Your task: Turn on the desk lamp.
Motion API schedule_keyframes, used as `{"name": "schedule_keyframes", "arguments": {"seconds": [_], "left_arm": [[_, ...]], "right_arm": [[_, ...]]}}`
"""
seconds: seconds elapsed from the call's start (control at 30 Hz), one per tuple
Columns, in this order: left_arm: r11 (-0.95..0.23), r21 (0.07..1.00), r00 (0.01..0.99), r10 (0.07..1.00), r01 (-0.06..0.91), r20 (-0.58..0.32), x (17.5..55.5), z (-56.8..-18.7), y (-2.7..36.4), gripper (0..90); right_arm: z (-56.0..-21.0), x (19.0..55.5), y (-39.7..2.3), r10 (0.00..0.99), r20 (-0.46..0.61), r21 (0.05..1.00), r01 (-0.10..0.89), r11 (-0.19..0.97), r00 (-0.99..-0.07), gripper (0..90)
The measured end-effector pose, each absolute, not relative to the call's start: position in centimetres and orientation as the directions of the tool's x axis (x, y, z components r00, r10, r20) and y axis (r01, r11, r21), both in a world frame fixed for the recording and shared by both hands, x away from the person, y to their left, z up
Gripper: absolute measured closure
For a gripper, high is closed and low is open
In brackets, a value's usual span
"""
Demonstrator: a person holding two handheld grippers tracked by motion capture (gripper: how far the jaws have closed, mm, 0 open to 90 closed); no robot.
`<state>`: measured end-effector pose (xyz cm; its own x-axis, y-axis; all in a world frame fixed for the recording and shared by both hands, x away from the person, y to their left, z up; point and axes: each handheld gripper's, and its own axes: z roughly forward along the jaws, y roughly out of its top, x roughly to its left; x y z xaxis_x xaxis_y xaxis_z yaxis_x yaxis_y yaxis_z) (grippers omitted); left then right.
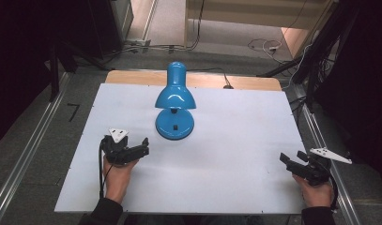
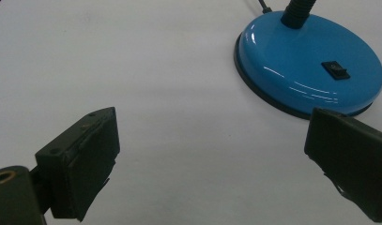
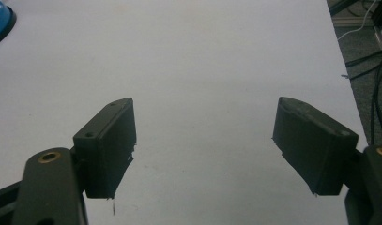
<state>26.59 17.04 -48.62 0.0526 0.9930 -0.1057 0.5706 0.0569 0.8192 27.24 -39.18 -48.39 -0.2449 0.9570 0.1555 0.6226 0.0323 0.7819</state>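
A blue desk lamp (image 1: pixel 175 96) stands at the middle of the white board (image 1: pixel 226 154), its shade tipped forward over its round base (image 1: pixel 174 125). In the left gripper view the base (image 2: pixel 310 70) lies ahead and to the right, with a small black switch (image 2: pixel 335 70) on top. My left gripper (image 1: pixel 142 146) rests just left of and nearer than the base, open, with nothing between its jaws (image 2: pixel 212 154). My right gripper (image 1: pixel 292 157) sits at the board's near right corner, far from the lamp, open and empty (image 3: pixel 205 145). A sliver of the blue base (image 3: pixel 0 18) shows at the top left of the right gripper view.
The board lies on a wooden table (image 1: pixel 132 77) whose edge shows behind it. The lamp's black cable (image 1: pixel 226 82) runs off the far edge. Metal rails (image 1: pixel 29 154) flank both sides, and loose cables (image 1: pixel 266 46) lie on the floor beyond.
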Motion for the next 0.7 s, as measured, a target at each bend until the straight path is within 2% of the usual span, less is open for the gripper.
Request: {"name": "schedule_keyframes", "arguments": {"seconds": [0.7], "left_arm": [[0.047,0.821,0.076,0.991,0.569,-0.109,28.0,-48.6,15.7,6.0]], "right_arm": [[-48.5,27.3,-39.2,0.958,0.154,0.779,0.626,0.033,-0.242,20.2]]}}
